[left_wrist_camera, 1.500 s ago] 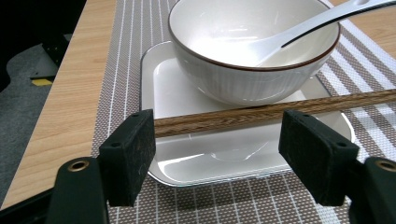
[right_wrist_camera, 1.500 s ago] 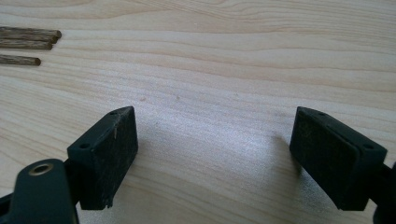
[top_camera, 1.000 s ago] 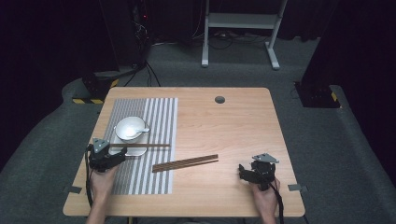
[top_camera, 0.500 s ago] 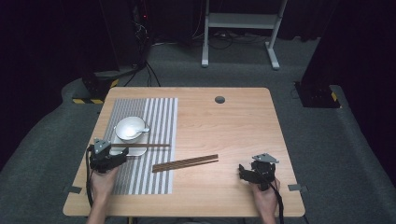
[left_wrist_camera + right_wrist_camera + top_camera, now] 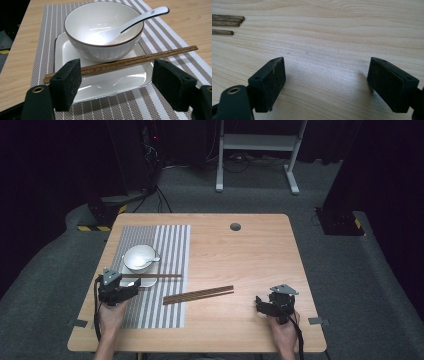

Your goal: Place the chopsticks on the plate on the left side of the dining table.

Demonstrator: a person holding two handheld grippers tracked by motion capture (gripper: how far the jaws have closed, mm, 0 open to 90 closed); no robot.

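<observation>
Left tool is hovering released beside the chopsticks lying across the plate; right tool is resting released near the tabletop's front right corner.

- The high view is looking forward and down over the whole table.
- The left gripper view is sitting close, facing the bowl beyond its jaws.
- The right gripper view is hovering low, sharing the chopsticks with the high view.
</observation>
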